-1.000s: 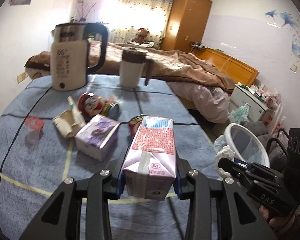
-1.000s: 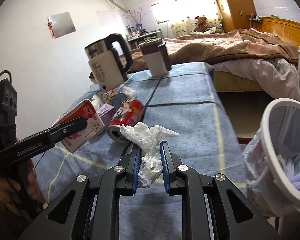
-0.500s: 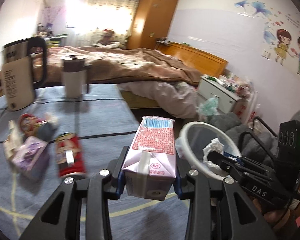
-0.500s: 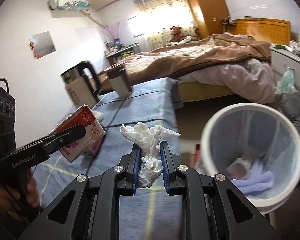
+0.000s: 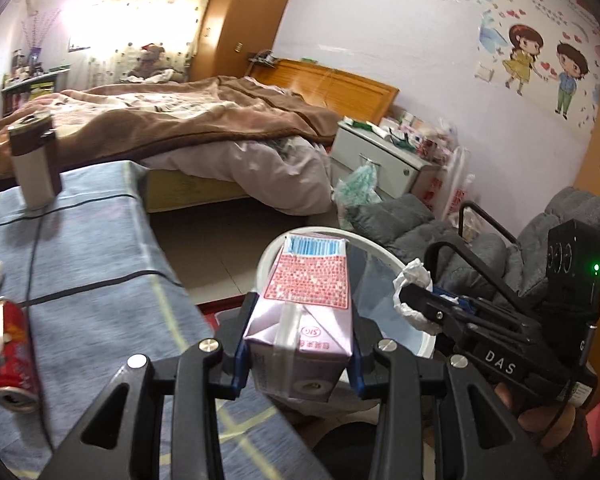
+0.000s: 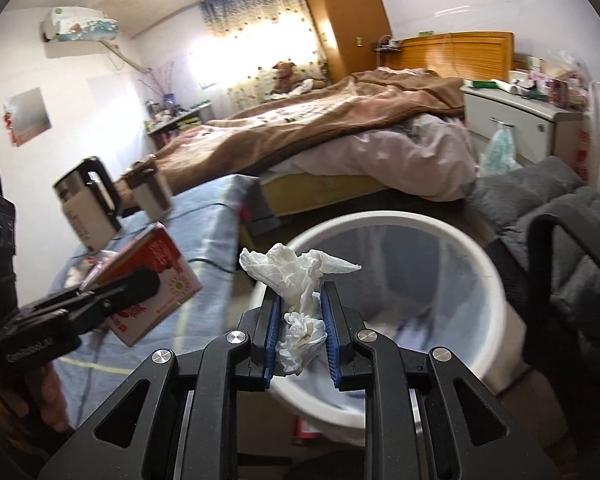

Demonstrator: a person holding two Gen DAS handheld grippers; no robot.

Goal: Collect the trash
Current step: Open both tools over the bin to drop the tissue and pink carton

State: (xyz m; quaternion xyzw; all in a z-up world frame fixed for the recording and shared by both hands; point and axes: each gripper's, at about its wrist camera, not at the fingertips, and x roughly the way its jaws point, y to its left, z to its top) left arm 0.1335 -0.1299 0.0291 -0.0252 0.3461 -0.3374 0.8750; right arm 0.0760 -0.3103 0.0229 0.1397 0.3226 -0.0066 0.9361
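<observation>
Left wrist view: our left tongs (image 5: 298, 354) grip the milk carton (image 5: 302, 322), short of the bin (image 6: 384, 224) at twelve o'clock. Our right tongs (image 6: 302, 334) pinch the crumpled tissue (image 6: 300, 280) above its near rim. Releasing now, we judge the carton could strike the rim and tumble outside.

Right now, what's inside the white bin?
The white bin has a clear plastic liner, and pale bluish-purple trash lies blurred at the bottom. The crumpled tissue in the right hand-held gripper covers part of the inside, so the rest stays hidden.
</observation>
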